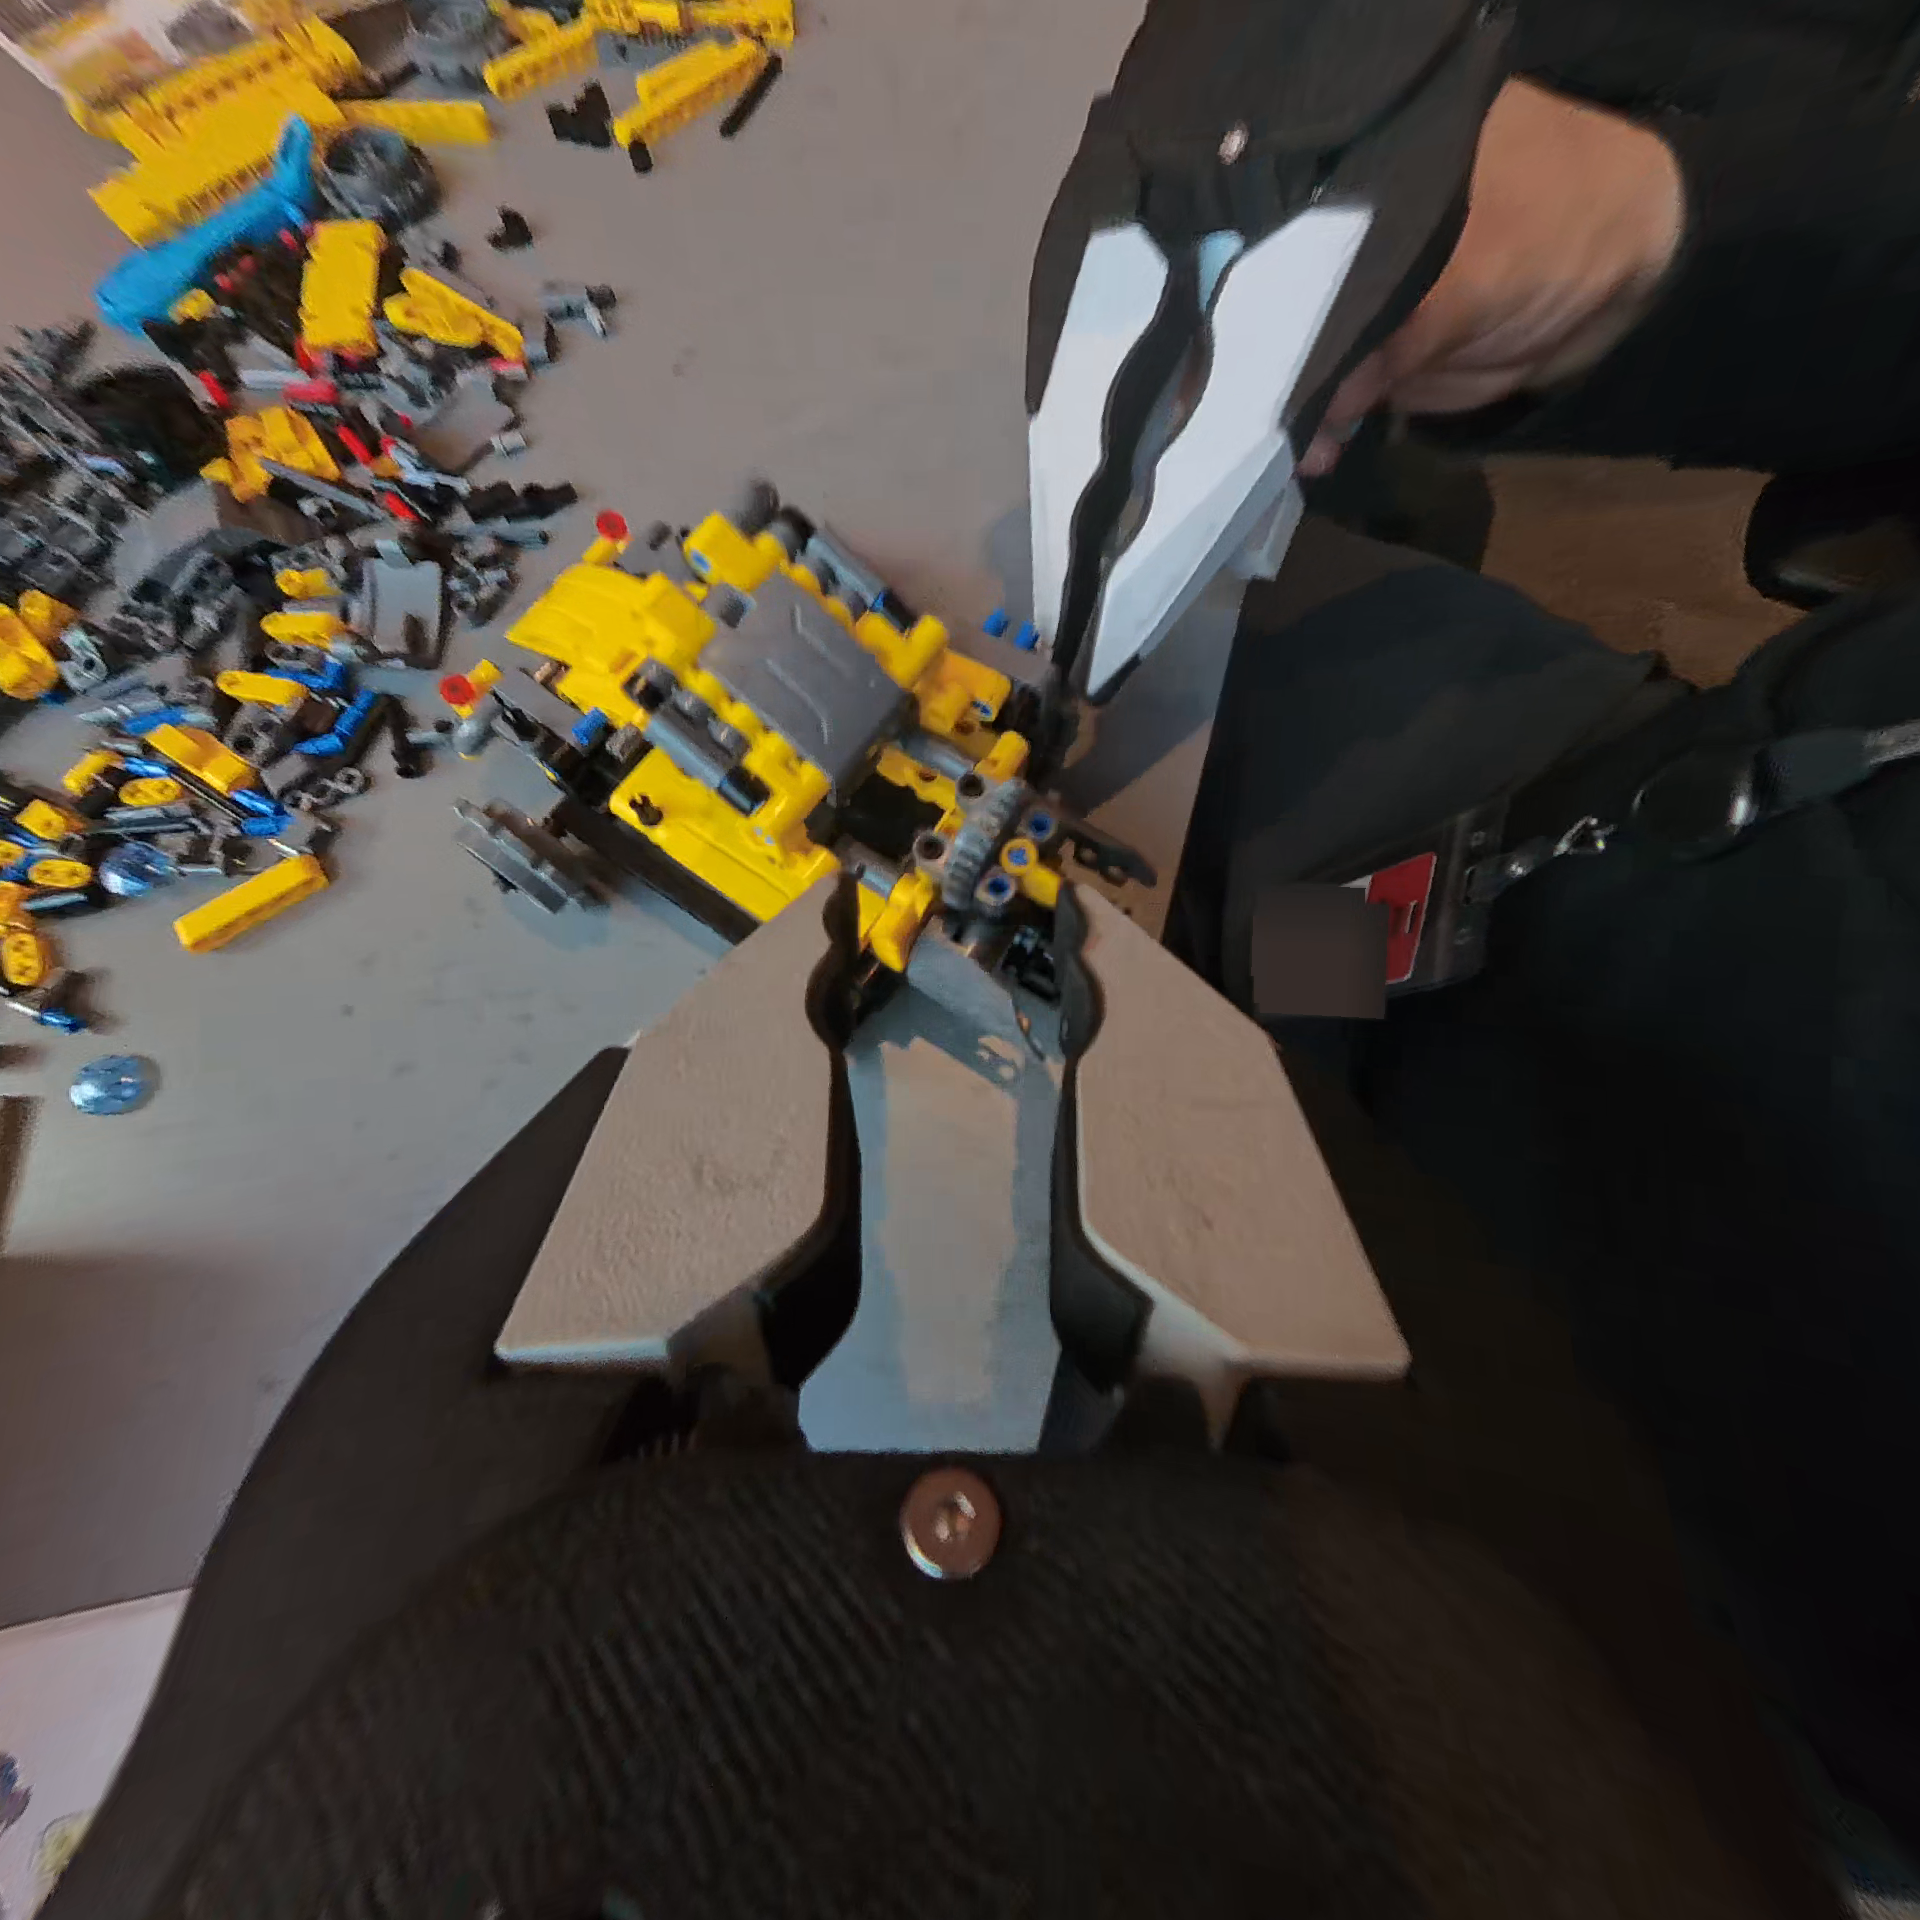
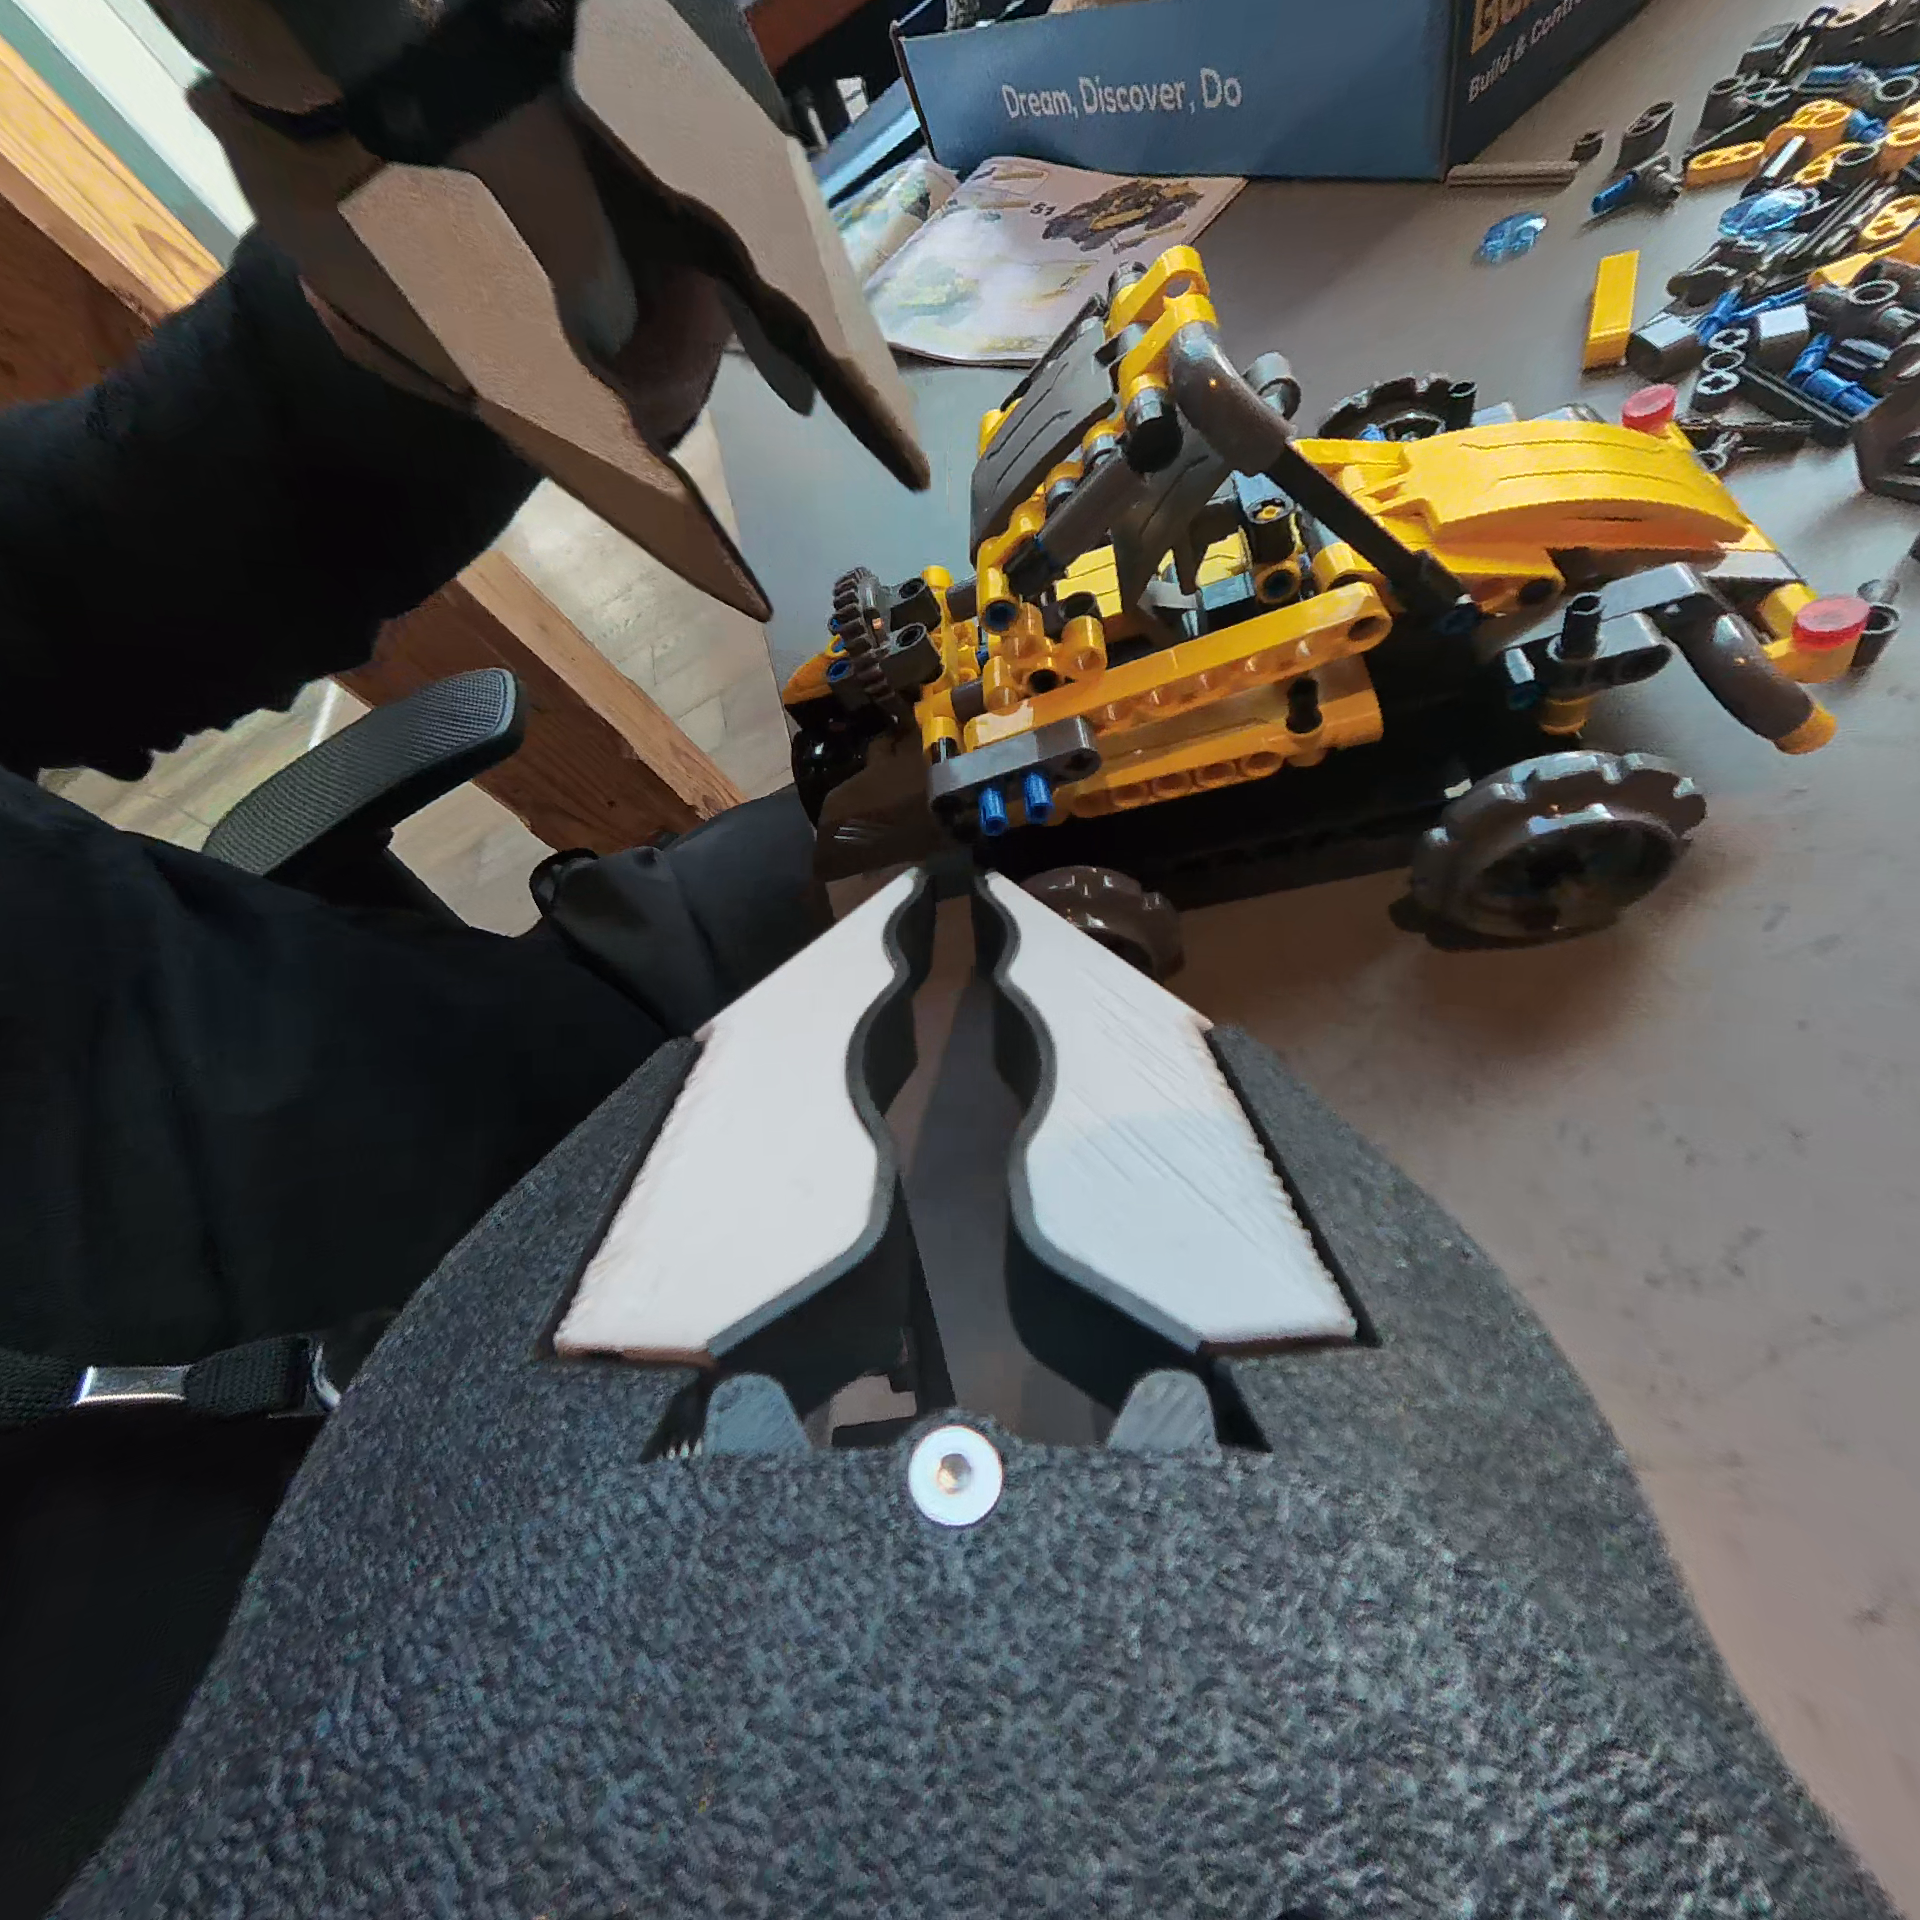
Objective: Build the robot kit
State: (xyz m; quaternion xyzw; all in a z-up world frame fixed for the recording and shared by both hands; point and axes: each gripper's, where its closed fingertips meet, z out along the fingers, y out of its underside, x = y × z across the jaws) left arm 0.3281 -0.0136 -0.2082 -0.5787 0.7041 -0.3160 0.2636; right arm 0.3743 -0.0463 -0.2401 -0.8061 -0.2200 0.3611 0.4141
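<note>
A yellow and black brick-built vehicle model [image 1: 769, 717] stands on the grey table [image 1: 416, 1091] near its edge. My left gripper [image 1: 956, 925] is open, its beige fingertips either side of the model's rear end by a grey gear [image 1: 982, 831]. In the right wrist view the left gripper [image 2: 842, 545] hovers just above that gear [image 2: 857, 623]. My right gripper [image 2: 951, 878], with white fingers, is closed on a small black part low at the rear of the model [image 2: 1247, 665]. It also shows in the left wrist view [image 1: 1070, 675], held by a hand [image 1: 1538, 260].
Many loose yellow, black and blue parts [image 1: 260, 665] lie to the left; they also show in the right wrist view [image 2: 1787, 291]. A blue box [image 2: 1174, 94] and an instruction booklet [image 2: 997, 249] sit beyond the model. A chair armrest [image 2: 384, 748] and dark clothing lie past the table edge. One gripper's finger ends stand about 7 cm off the other's.
</note>
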